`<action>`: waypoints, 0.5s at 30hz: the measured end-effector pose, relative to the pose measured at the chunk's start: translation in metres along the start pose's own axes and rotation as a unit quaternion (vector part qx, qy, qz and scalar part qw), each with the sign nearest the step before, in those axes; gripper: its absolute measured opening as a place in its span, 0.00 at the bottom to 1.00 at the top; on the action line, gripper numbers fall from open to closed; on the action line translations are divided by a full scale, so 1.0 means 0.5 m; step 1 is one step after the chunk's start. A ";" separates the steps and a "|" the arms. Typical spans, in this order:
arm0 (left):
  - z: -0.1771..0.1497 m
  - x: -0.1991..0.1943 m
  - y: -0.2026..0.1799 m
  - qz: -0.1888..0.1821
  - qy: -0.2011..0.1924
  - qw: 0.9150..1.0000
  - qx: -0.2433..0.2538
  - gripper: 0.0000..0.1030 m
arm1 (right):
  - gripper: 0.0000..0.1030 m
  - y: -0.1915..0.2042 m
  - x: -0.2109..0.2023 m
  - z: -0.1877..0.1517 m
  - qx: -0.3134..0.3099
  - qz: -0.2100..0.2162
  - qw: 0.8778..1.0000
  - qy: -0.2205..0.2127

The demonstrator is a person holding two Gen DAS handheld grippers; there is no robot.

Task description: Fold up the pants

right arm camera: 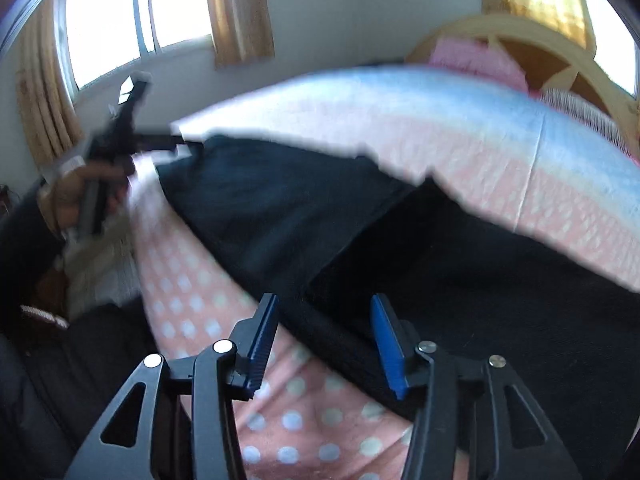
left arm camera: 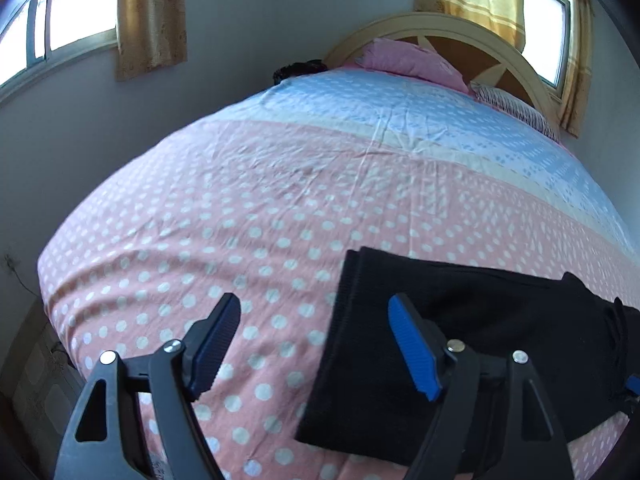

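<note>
Black pants [left arm camera: 460, 344] lie flat on the bed [left arm camera: 256, 208], their left edge near the middle of the left wrist view. My left gripper [left arm camera: 316, 312] is open and empty, hovering above the bed with its right finger over the pants' left edge. In the right wrist view the pants [right arm camera: 440, 272] stretch from lower right to upper left, one layer overlapping another. My right gripper [right arm camera: 324, 312] is open and empty, straddling the pants' near edge. The left gripper also shows in the right wrist view [right arm camera: 120, 132], held in a hand at the far end of the pants. That view is blurred.
The bed has a pink sheet with white dots and a light blue band further up. Pink pillows [left arm camera: 412, 62] and a striped pillow [left arm camera: 516, 110] lie by the wooden headboard [left arm camera: 516, 60]. Windows with yellow curtains [left arm camera: 152, 16] stand behind. The bed's left edge drops to the floor [left arm camera: 32, 380].
</note>
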State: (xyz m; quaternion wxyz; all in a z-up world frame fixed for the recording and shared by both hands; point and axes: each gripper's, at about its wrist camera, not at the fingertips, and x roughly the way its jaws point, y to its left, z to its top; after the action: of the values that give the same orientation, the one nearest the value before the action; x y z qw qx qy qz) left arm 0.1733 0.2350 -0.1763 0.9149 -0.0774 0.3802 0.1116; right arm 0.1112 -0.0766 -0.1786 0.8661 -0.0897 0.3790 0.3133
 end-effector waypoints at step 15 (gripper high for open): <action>-0.022 0.027 0.014 -0.097 0.022 0.995 -0.027 0.54 | 0.48 -0.087 -0.078 -0.001 0.113 0.003 0.990 -0.082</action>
State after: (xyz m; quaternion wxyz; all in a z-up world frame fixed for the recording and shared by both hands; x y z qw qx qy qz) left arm 0.1733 0.2415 -0.1940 0.9104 -0.1409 0.3879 0.0305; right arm 0.1173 -0.1298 -0.1547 0.8979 0.0358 0.3396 0.2776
